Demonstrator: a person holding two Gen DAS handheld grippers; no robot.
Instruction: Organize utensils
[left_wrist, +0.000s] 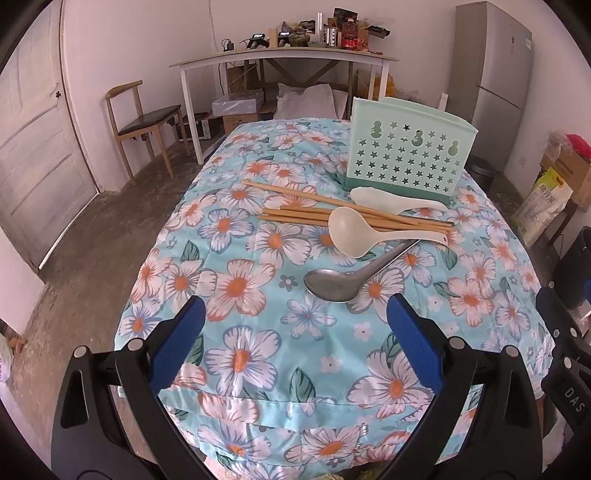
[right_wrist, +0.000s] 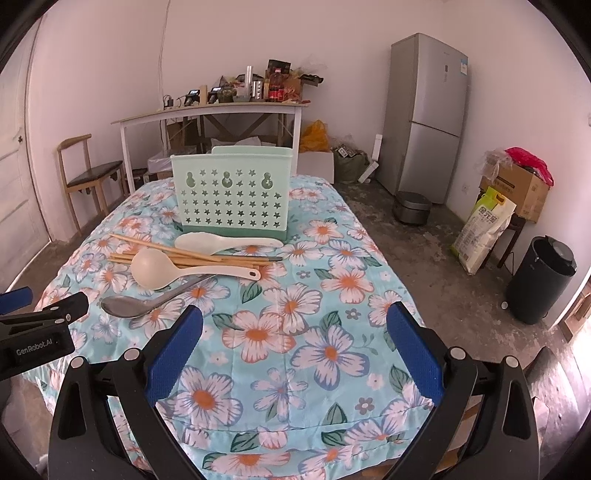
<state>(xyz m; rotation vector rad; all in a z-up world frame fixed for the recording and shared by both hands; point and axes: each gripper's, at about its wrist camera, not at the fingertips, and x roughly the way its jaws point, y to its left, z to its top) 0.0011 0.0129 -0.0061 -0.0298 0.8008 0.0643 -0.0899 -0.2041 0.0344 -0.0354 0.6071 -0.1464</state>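
Left gripper (left_wrist: 295, 314) and right gripper (right_wrist: 294, 325) both hovering with jaws spread wide and empty over the floral tablecloth (left_wrist: 258, 350), metal spoon (left_wrist: 332, 284), cream ladle (left_wrist: 351, 232), white rice paddle (left_wrist: 391, 201) and bamboo chopsticks (left_wrist: 295, 216) lying clustered just before the upright mint-green utensil holder (left_wrist: 406, 155)

My left gripper (left_wrist: 295, 310) hangs with its blue pads (left_wrist: 413, 339) spread wide, gripping nothing. My right gripper (right_wrist: 295, 317) sits level beside it, pads (right_wrist: 173, 354) equally wide apart, also bare.
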